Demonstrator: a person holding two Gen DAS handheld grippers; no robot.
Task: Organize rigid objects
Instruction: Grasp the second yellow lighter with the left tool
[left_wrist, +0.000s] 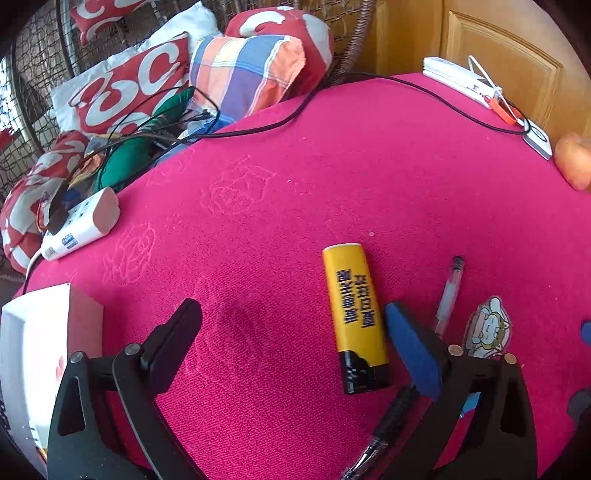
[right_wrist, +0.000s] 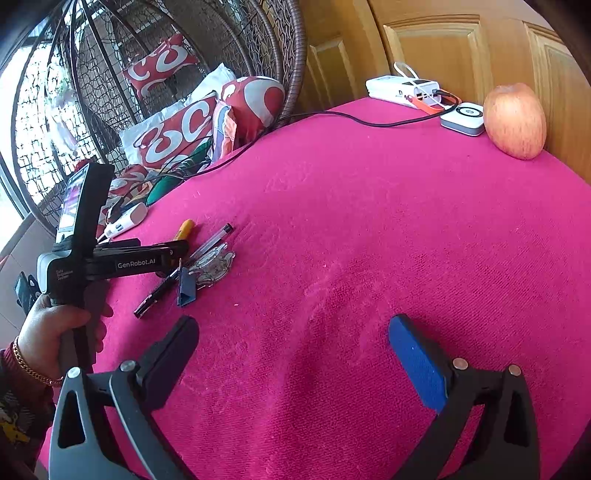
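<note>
Both grippers wide open, empty: left gripper (left_wrist: 293, 314) beside yellow lighter (left_wrist: 354, 310); right gripper (right_wrist: 293, 328) over cloth.

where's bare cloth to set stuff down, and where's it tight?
Free: the pink cloth between the apple and the right gripper. Crowded: by the left gripper, where lighter, pen and cartoon charm cluster.
</note>
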